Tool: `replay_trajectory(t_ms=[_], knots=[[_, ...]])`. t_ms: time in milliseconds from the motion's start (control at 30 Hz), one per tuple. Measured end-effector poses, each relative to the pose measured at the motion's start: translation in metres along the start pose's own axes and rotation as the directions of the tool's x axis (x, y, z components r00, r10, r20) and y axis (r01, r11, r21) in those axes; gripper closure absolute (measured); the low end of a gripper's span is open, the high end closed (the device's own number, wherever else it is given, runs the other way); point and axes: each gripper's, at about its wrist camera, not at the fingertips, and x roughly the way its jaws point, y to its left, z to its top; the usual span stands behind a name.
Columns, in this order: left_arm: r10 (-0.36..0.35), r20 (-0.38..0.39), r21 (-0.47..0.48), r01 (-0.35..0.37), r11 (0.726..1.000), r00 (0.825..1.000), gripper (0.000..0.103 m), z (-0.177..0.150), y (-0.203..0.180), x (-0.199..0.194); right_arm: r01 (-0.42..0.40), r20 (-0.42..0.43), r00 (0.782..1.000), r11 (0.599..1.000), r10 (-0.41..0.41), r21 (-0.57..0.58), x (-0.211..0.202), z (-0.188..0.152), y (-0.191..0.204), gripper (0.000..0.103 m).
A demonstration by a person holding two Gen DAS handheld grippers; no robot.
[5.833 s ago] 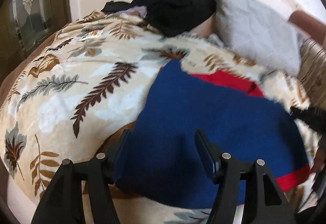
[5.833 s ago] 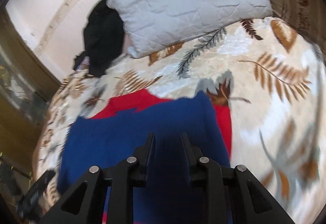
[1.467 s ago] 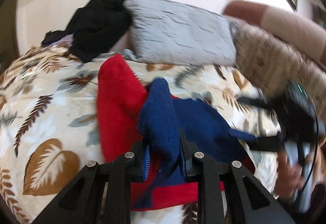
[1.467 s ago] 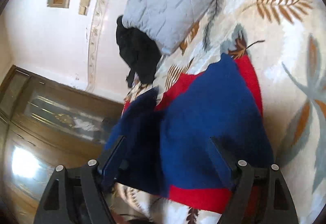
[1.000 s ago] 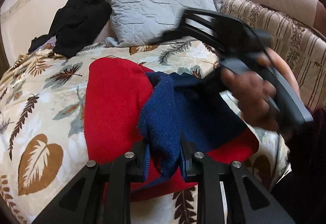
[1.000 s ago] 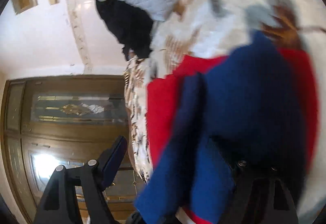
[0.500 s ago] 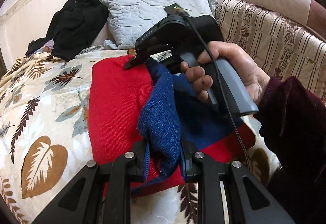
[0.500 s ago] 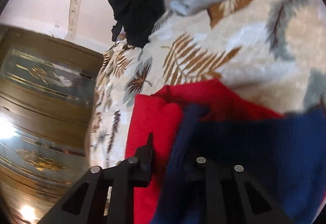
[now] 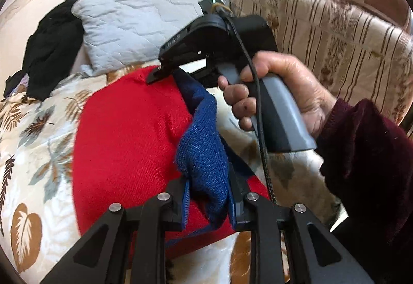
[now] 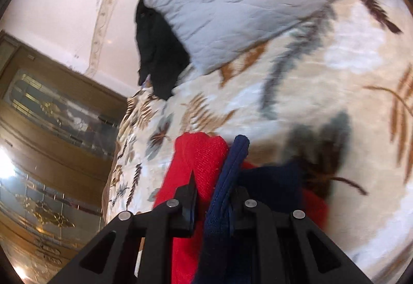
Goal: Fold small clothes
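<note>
Left hand-held gripper point(image 9: 207, 196): jaws pinch a bunched fold of the blue knit layer point(image 9: 204, 152) of the red-and-blue garment point(image 9: 124, 134).

Right hand-held gripper point(image 10: 214, 196): jaws have just been closing and now clamp a folded blue edge. In the left wrist view its tips point(image 9: 165, 72) sit at the far end of the same blue fold, which runs as a raised ridge between the two grippers. A hand point(image 9: 286, 93) in a dark maroon sleeve point(image 9: 366, 155) holds its grey handle.

Garment lies on the bed, on a leaf-print blanket point(image 9: 38, 134), red side spread flat to the left of the blue ridge. Grey quilted pillow point(image 9: 139, 25) beyond it; black clothing point(image 9: 51, 44) heaped beside the pillow. Right wrist view is motion-blurred, so pad contact there is probably firm, not certain.
</note>
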Motion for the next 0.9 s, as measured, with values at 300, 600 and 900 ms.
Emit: replay_trajectory(t_ms=[300, 600, 900], knots=[[-0.091, -0.079, 0.089, 0.098, 0.991, 0.993, 0.042, -0.009, -0.010, -0.004, 0.054, -0.056, 0.997, 0.986, -0.046, 0.155, 0.002, -0.001, -0.053, 0.073], [-0.056, 0.057, 0.012, 0.055, 0.998, 0.997, 0.035, -0.021, 0.066, -0.063, 0.071, 0.060, 0.996, 0.997, -0.073, 0.030, -0.058, -0.014, -0.017, 0.067], [0.103, -0.044, -0.164, -0.109, 0.980, 0.994, 0.035, -0.045, 0.128, -0.037, -0.026, -0.096, 0.995, 0.999, 0.022, -0.035, -0.036, -0.073, 0.036, 0.067]])
